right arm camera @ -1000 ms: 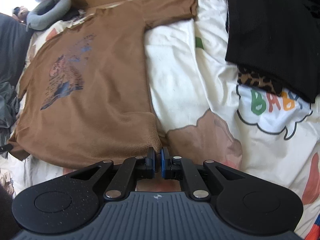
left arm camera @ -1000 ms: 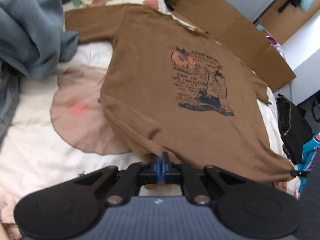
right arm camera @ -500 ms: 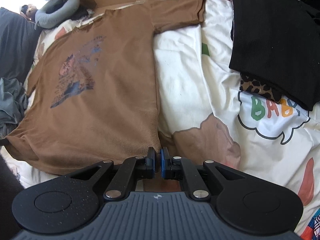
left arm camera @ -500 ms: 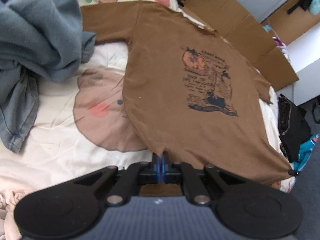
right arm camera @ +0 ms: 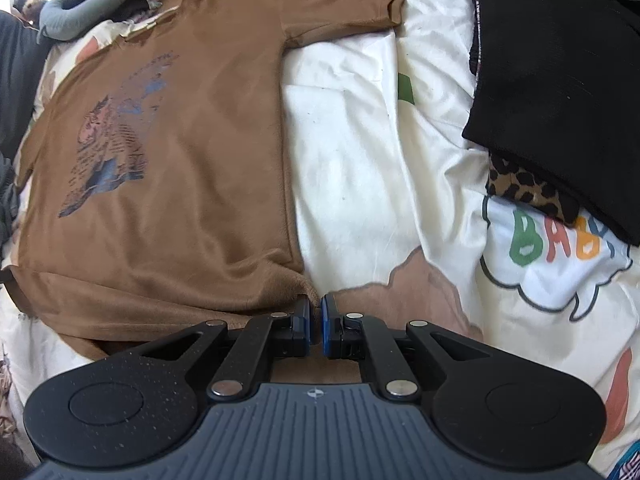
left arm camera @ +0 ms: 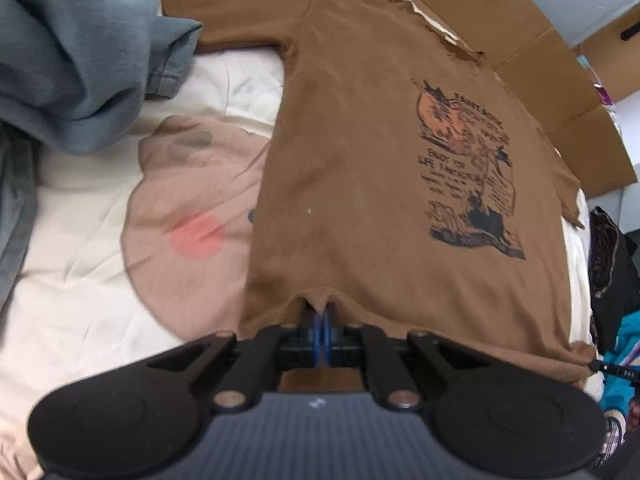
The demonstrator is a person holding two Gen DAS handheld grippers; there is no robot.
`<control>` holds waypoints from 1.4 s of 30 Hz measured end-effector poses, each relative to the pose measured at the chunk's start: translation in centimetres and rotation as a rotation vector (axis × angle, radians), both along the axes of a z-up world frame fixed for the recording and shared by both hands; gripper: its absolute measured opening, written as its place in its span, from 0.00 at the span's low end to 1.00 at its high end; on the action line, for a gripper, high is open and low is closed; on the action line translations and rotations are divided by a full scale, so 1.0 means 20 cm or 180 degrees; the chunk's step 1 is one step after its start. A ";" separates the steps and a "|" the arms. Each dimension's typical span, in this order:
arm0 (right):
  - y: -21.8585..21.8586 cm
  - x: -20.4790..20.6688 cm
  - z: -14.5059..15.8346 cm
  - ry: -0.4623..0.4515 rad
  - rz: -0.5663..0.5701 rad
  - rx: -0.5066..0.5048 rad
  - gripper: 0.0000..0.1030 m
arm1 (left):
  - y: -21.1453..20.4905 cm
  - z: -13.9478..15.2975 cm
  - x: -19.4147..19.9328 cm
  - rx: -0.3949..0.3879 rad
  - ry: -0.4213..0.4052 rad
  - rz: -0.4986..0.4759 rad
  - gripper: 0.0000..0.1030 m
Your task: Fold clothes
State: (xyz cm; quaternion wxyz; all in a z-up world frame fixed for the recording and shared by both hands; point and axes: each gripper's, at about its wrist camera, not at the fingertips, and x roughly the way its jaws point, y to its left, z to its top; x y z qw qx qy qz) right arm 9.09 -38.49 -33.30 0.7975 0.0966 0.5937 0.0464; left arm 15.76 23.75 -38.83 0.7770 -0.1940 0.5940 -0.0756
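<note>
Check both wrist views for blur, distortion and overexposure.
Left wrist: slight motion blur softens the brown T-shirt and its print; fisheye bends the cardboard. Right wrist: sharper; the white bedsheet is bright but keeps detail, and the top-left corner is blown out.

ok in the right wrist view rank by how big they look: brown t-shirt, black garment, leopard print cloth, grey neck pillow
1. brown t-shirt
2. black garment
3 and 4. grey neck pillow and leopard print cloth: similar; the pillow lies farther away and the cloth is mostly covered, so unranked.
</note>
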 end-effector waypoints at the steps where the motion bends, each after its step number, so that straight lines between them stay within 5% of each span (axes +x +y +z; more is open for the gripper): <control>1: 0.00 0.02 -0.01 0.0004 0.0002 -0.0011 0.04 | 0.00 -0.02 0.03 0.0006 0.0005 0.0000 0.02; 16: 0.02 0.24 -0.11 0.0047 -0.0005 -0.0094 0.04 | -0.05 -0.14 0.24 0.0048 0.0098 0.0090 0.04; 22: 0.02 0.21 -0.12 0.0049 -0.0052 -0.0077 0.04 | 0.00 0.01 0.15 -0.0088 -0.0114 0.0213 0.17; 28: 0.01 0.21 -0.15 0.0044 -0.0118 -0.0067 0.04 | 0.07 0.11 0.02 -0.0129 -0.0226 0.0321 0.17; 42: 0.04 0.25 -0.15 0.0092 -0.0033 -0.0169 0.04 | 0.11 -0.01 -0.16 -0.0063 -0.0115 0.0238 0.21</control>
